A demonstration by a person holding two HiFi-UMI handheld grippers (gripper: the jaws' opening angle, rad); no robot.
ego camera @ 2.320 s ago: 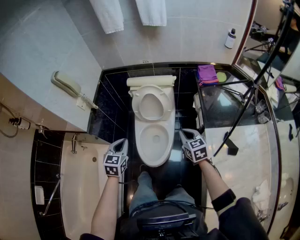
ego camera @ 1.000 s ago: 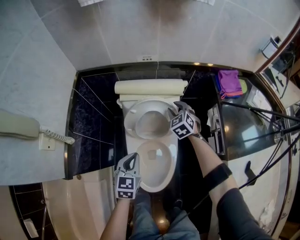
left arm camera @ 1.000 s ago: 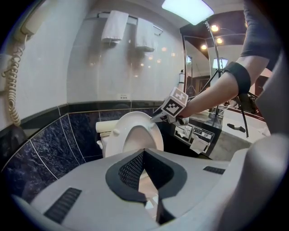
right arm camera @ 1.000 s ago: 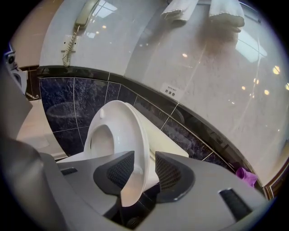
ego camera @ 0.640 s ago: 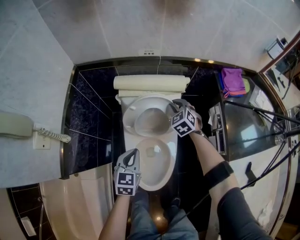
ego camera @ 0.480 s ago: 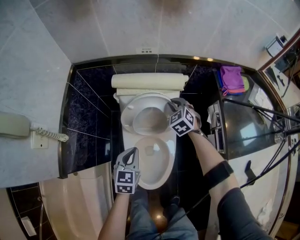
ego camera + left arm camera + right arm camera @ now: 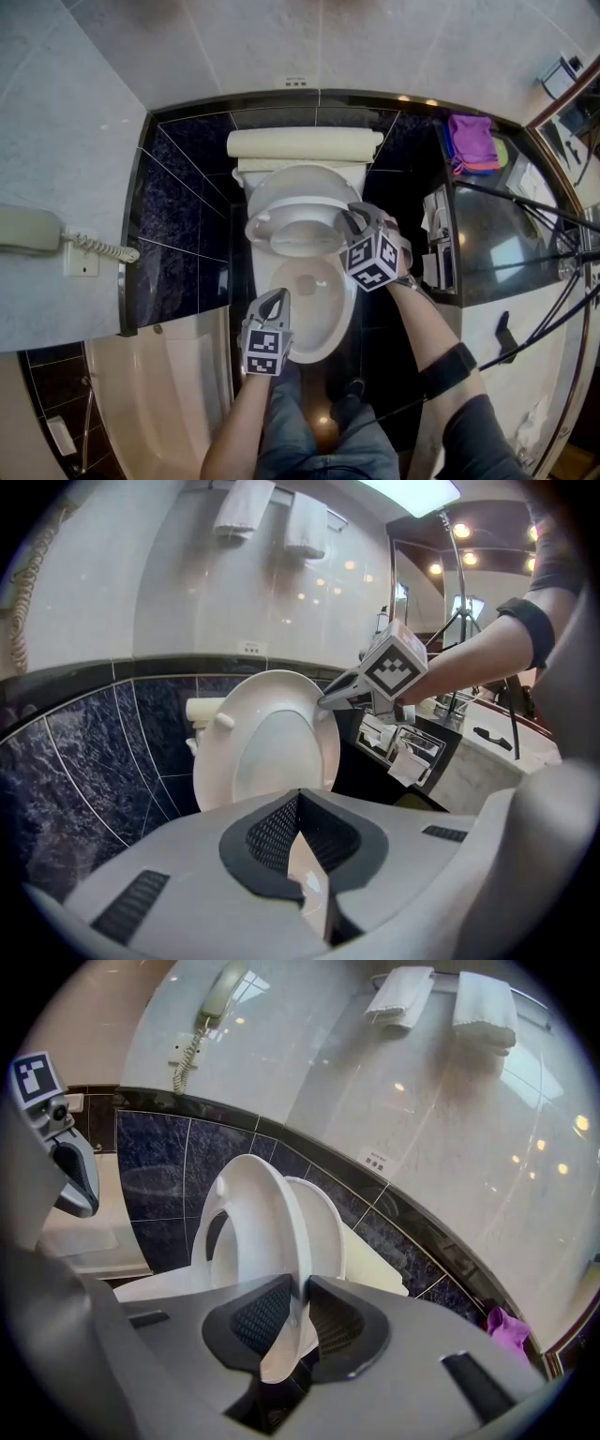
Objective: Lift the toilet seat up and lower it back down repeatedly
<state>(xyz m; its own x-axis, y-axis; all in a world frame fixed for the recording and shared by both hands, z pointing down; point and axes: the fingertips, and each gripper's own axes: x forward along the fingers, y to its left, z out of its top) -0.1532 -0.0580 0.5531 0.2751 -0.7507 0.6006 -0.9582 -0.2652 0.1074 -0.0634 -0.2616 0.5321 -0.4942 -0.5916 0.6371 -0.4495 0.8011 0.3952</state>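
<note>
Seat (image 7: 272, 1232) in right tool (image 7: 298, 1321) — half-raised

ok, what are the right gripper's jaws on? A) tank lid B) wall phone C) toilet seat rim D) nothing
C: the right gripper has just been closing its jaws, and they now pinch the rim of the partly raised toilet seat.

A white toilet (image 7: 323, 339) stands on the glossy black floor (image 7: 373, 342).
</note>
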